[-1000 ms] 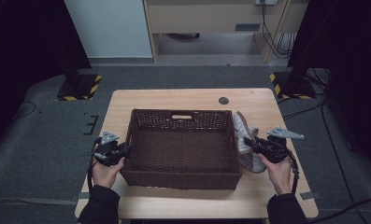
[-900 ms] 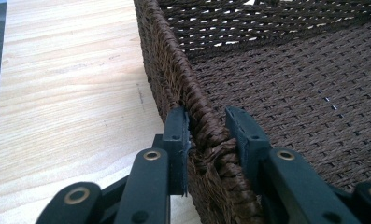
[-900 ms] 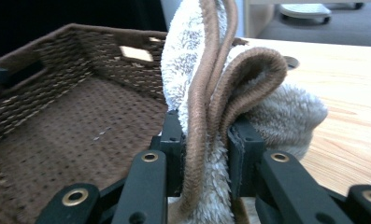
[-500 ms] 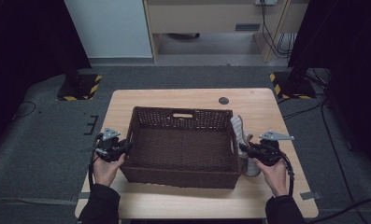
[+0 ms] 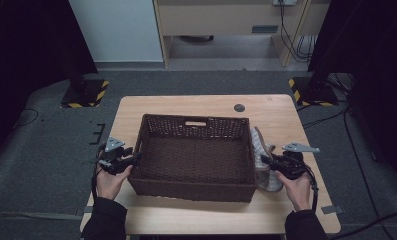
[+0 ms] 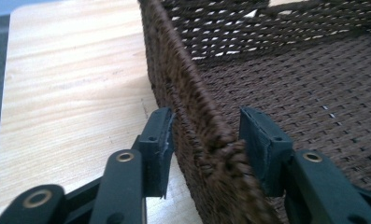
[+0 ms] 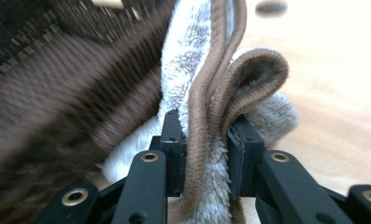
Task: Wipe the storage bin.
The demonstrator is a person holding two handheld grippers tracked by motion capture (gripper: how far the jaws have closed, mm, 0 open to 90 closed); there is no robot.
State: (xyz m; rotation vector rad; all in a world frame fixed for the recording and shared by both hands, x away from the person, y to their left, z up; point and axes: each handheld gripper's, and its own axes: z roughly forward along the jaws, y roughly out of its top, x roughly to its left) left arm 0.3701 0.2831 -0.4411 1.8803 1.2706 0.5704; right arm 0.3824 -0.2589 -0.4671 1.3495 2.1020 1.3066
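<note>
Claw [image 6: 204,154] straddles basket [image 6: 192,107] wall, jaws apart.

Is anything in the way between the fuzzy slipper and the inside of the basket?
Only the basket's own right wall stands between them. The slipper, pinched by the right hand-held gripper, sits just outside it. The basket floor looks empty.

No readable text, label, brand or number on the wooden table [image 5: 151,107], none on the woven basket [image 5: 193,187], yellow-and-black hazard stripes [image 5: 102,95] on floor stands, wordless
</note>
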